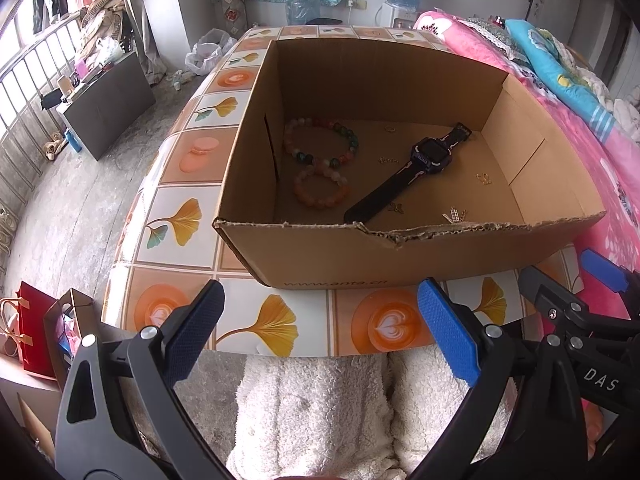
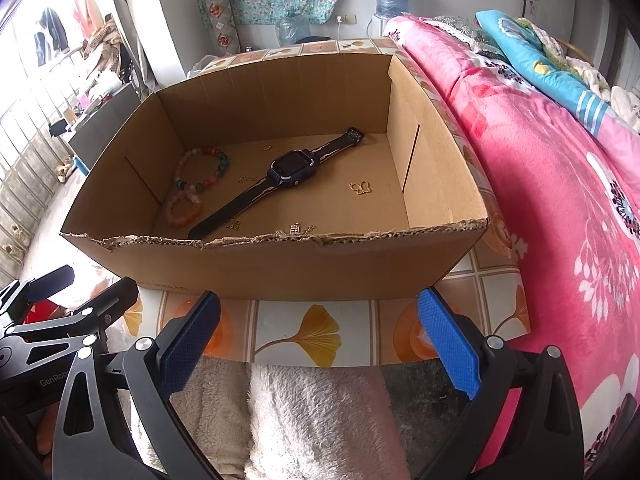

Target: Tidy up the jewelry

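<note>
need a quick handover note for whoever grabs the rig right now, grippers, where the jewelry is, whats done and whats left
Left gripper: open, empty, short of the box.
Right gripper: open, empty, alongside.
Open brown cardboard box on the tile-patterned table holds everything: dark purple smartwatch diagonal mid-floor, multicoloured bead bracelet and pink-orange bead bracelet at its left, small gold pieces scattered loose.
Done: nothing visibly sorted.
Left: probably grouping the scattered pieces.

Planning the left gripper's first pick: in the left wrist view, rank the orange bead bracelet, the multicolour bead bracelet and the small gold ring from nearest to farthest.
From the left gripper:
1. Orange bead bracelet, box floor, left, nearest.
2. Multicolour bead bracelet, just behind it.
3. Small gold ring, near the back wall, farthest.
</note>
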